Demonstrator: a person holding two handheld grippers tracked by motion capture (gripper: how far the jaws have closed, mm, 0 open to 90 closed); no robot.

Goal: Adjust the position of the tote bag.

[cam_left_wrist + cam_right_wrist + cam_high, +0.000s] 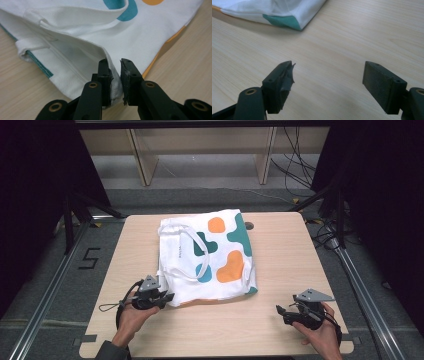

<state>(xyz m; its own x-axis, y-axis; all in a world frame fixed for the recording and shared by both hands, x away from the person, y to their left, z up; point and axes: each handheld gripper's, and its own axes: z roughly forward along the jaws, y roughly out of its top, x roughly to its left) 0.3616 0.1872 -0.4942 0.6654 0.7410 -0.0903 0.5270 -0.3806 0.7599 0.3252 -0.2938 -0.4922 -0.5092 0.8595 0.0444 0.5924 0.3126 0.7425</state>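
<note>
A white tote bag (pixel 210 255) with orange and teal blotches lies folded flat in the middle of the wooden table (pixel 285 265), its straps looped on top. My left gripper (pixel 169 296) is at the bag's near left corner. In the left gripper view the left gripper (pixel 115 65) is shut on a hemmed white edge of the bag (pixel 82 30). My right gripper (pixel 280 310) is near the table's front right, apart from the bag. In the right gripper view the right gripper (pixel 328 72) stands open over bare wood, with the bag's teal corner (pixel 284 21) farther off.
Bare wood lies to the right of the bag and along the front edge. A small dark round hole (pixel 248 225) sits beside the bag's far right corner. Metal rails (pixel 360 285) run along both sides of the table; cables (pixel 300 165) lie on the floor behind.
</note>
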